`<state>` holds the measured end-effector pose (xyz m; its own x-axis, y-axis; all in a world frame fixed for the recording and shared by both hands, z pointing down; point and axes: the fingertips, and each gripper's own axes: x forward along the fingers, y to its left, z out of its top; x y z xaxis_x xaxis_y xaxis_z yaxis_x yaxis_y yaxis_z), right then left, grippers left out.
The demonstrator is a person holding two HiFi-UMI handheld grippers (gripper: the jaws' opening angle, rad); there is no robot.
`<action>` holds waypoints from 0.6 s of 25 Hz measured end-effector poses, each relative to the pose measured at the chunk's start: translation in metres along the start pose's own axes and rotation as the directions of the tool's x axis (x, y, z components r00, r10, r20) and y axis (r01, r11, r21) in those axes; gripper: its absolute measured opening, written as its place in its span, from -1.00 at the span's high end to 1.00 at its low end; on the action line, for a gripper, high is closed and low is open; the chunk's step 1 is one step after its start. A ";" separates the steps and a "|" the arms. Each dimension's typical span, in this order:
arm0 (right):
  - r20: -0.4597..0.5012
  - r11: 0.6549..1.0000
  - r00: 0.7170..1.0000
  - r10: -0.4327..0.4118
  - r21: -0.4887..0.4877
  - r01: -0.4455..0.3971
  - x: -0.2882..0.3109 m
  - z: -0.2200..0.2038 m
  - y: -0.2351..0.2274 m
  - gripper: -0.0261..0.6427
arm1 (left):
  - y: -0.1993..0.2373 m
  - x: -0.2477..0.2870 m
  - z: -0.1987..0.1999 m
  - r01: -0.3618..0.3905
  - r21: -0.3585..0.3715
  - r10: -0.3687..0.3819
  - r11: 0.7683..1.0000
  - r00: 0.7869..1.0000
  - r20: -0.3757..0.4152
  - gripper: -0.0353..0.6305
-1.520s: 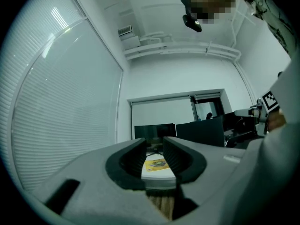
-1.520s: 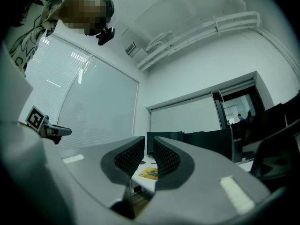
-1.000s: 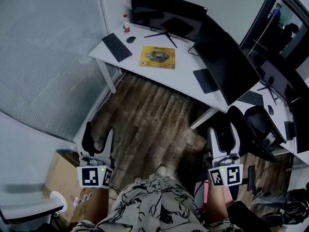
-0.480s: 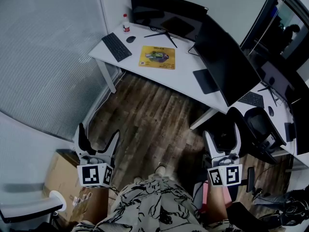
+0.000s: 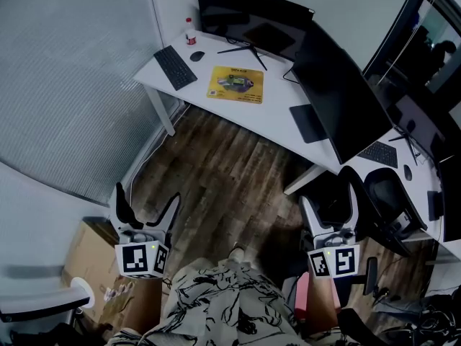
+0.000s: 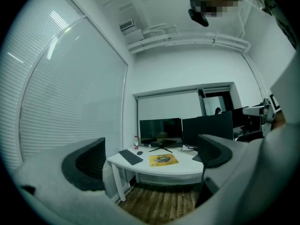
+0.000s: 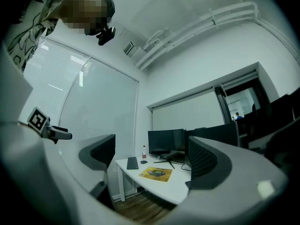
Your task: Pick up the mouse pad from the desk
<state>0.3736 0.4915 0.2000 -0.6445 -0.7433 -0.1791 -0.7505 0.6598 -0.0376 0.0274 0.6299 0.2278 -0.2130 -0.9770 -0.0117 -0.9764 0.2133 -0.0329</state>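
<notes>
Well short of mouse pad (image 5: 235, 84), left gripper (image 5: 148, 197), right gripper (image 5: 328, 194): jaws just opened wide, nothing between.

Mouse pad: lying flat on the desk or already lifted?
Lying flat: the mouse pad rests spread on the white desk, nothing touching it.

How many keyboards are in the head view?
2. One keyboard lies left of the yellow mouse pad; a second keyboard lies right of the large monitor. More may be hidden.

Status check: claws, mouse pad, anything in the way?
Left claw, right claw open, empty, both just opened wide. Mouse pad flat on desk, untouched, across the room. Keyboard, mouse beside it; nothing on it.
</notes>
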 end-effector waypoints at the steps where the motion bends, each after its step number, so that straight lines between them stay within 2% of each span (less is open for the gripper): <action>1: -0.002 1.000 1.000 0.004 0.002 -0.004 0.001 -0.001 -0.002 -0.51 | -0.003 0.001 0.000 -0.005 0.002 0.005 1.000 1.000 -0.001 -0.91; 6: -0.007 1.000 1.000 0.016 0.008 -0.016 0.006 -0.005 -0.012 -0.51 | -0.010 0.001 -0.004 -0.022 0.010 0.022 1.000 1.000 -0.012 -0.91; 15: -0.023 1.000 1.000 0.019 -0.001 -0.019 0.034 -0.018 -0.018 -0.51 | 0.004 0.024 -0.014 -0.049 0.014 0.049 0.999 0.998 -0.025 -0.91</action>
<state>0.3625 0.4519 0.2121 -0.6617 -0.7330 -0.1576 -0.7383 0.6736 -0.0334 0.0176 0.6071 0.2410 -0.2617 -0.9651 0.0118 -0.9643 0.2609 -0.0463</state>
